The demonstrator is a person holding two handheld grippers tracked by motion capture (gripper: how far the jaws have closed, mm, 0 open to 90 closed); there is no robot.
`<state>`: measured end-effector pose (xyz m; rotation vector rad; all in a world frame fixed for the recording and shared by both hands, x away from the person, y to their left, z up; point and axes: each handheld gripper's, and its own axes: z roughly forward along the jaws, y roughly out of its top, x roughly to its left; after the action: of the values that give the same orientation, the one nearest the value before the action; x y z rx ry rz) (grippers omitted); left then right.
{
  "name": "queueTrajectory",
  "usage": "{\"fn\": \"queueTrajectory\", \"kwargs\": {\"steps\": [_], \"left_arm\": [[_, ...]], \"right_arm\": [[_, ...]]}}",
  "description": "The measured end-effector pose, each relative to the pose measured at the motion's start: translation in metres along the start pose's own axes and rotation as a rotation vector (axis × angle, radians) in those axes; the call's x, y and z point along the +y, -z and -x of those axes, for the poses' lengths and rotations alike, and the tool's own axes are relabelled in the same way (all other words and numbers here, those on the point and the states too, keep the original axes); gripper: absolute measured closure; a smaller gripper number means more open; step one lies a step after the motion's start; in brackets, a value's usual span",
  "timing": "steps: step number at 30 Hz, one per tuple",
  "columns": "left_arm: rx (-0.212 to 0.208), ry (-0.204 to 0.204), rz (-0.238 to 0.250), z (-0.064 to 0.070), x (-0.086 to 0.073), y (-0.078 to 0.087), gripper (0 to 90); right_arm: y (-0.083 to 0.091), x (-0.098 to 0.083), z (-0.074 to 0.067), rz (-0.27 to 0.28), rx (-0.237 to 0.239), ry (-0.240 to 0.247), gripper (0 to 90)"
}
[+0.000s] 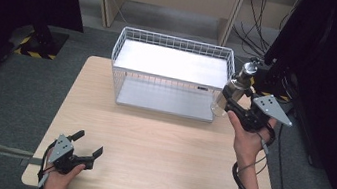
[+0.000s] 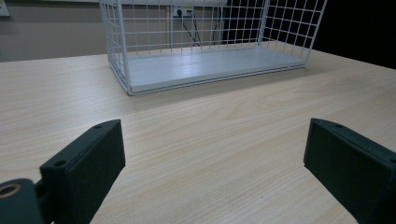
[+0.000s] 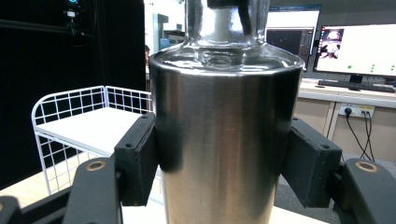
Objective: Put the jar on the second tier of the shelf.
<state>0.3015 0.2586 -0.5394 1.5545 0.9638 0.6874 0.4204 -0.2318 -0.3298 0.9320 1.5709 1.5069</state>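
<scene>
**benchwatcher:** Right claw (image 1: 226, 99) is clamped on a steel bottle (image 1: 236, 84), one black pad on each side of the shiny body. In the right gripper view the bottle (image 3: 224, 140) stands upright between the pads, with a narrower neck above the shoulder. It's up off the counter (image 1: 159, 143), at the right end of the white wire basket (image 1: 172, 75), just outside its right wall as far as I can tell.

**wirebin_fan:** Anything in the basket?

**benchwatcher:** Looks bare to me, just the pale flat floor inside the white grid walls. The left gripper view looks straight into it (image 2: 205, 65) from low down, and I see the floor panel and mesh. The basket sits at the far middle of the counter.

**wirebin_fan:** And the other hand?

**benchwatcher:** Left claw (image 1: 89, 146) is at the near left corner of the counter, jaws spread wide with just wood grain between them. It's well apart from both the basket and the bottle.

**wirebin_fan:** Can you tell if there's something in the bottle?

**benchwatcher:** Nope, the metal wall hides that.
</scene>
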Motion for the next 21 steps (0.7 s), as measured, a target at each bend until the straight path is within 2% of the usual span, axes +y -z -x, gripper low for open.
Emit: {"fn": "queueTrajectory", "kwargs": {"steps": [4,21], "left_arm": [[0.000,0.000,-0.001,0.000,0.000,0.000,5.1],[-0.002,0.001,0.000,0.000,0.000,0.000,5.0]], "right_arm": [[-0.003,0.004,0.000,-0.002,-0.004,0.010,35.5],[-0.018,0.026,0.006,0.010,-0.007,-0.004,35.4]]}}
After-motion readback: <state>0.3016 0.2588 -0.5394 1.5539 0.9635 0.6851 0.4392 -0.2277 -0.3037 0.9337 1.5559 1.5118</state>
